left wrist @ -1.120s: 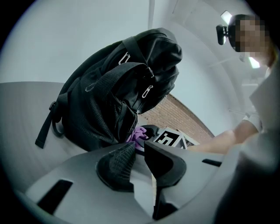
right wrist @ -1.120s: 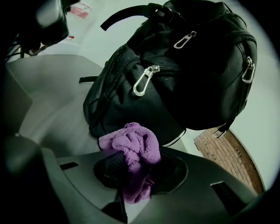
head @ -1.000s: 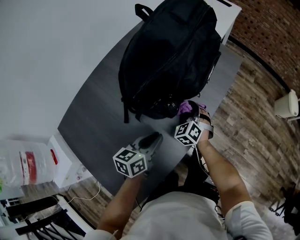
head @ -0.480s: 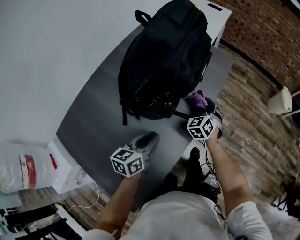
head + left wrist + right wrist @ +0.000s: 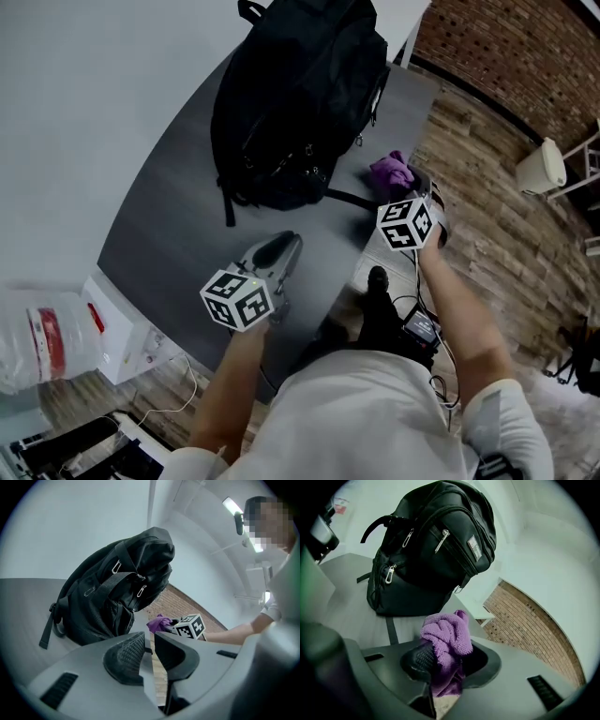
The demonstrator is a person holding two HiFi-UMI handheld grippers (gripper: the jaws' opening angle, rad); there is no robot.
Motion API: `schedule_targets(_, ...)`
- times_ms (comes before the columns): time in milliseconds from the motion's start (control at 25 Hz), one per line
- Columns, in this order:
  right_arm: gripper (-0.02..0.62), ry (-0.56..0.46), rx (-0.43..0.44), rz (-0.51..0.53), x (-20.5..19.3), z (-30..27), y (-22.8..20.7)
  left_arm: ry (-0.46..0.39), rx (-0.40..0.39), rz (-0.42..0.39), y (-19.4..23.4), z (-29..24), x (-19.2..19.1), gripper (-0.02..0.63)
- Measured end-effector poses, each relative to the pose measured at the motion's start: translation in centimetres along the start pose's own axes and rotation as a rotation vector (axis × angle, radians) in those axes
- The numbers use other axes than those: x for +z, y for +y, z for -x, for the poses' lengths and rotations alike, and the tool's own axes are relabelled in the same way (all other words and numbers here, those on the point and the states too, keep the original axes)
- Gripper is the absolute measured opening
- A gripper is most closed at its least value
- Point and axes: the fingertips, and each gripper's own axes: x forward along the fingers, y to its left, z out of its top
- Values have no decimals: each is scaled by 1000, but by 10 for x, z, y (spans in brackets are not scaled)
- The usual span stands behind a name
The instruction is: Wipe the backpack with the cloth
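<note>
A black backpack [image 5: 291,94] lies on the grey table [image 5: 169,225], its zips and front pockets turned toward me [image 5: 436,541]. My right gripper [image 5: 409,190] is shut on a bunched purple cloth [image 5: 392,173], which bulges up from between the pads [image 5: 447,632]. It hovers near the table's right edge, a short way off the backpack's bottom corner. My left gripper [image 5: 284,246] sits over the table just short of the backpack [image 5: 112,592], its jaws a narrow gap apart with nothing between them [image 5: 149,635]. From there the cloth [image 5: 158,622] shows beyond the jaws.
A loose black strap [image 5: 349,199] trails from the backpack across the table. A white plastic bag [image 5: 42,337] and a white box [image 5: 127,342] stand at the lower left. Wooden floor, cables [image 5: 420,328] and a white stool [image 5: 541,167] lie to the right.
My right gripper has carried the cloth away from the backpack's bottom edge toward the table's right side and lifted it. The left gripper has risen slightly.
</note>
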Motion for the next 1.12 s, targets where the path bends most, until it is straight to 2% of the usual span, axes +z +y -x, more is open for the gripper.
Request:
schedule_targets(240, 109, -27, 72, -16, 4, 6, -14, -21, 28, 19, -6, -3, 2, 48)
schedule_targets(480, 109, -100, 203, 3, 15, -11, -32, -66, 114, 60, -11, -28, 9, 48)
schedule_targets(760, 109, -185, 377, 47, 17, -38, -59, -132, 244, 127, -28, -75, 12, 48)
schedule_targets(920, 109, -221, 493, 77, 18, -53, -67, -192, 354, 161, -49, -82, 13, 48)
schedule_targets(1120, 109, -219, 581, 54, 10, -55, -68, -252, 436, 175, -70, -74, 9, 48)
